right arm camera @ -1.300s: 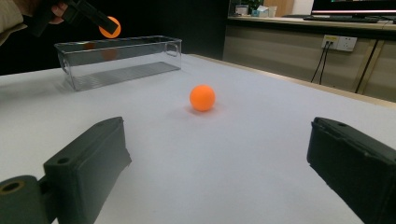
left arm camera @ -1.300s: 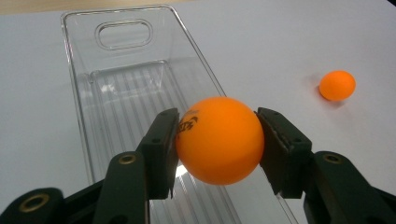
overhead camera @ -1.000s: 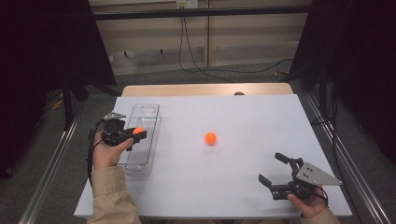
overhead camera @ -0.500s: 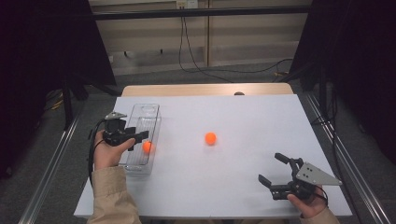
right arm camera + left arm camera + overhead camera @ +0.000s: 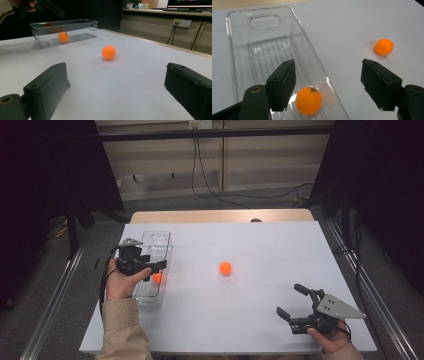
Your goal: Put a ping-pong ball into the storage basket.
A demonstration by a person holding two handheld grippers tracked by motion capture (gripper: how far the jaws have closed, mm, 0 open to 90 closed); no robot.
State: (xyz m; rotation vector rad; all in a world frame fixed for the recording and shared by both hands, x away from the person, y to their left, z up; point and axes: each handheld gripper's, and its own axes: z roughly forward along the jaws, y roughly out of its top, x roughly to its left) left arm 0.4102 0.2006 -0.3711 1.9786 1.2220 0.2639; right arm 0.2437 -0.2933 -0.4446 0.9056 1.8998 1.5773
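Clear bin point(image 5: 150, 270) holds one orange ball point(image 5: 308, 100); second ball point(image 5: 225, 268) lies on the bench point(image 5: 260, 320). Left gripper point(image 5: 152, 266) above the bin, jaws just opening, pinching nothing. Right gripper point(image 5: 292, 302) spread, empty.

Bin point(image 5: 150, 270): I see it on the table's point(image 5: 260, 320) left side, lengthwise front to back.
Ball in bin point(image 5: 158, 278): on the bin floor, toward its near end.
Loose ball point(image 5: 225, 268): mid-table, right of the bin, well apart.
My left gripper point(image 5: 150, 268): over the bin's near half.
My right gripper point(image 5: 295, 307): near right corner, pointing toward the loose ball.
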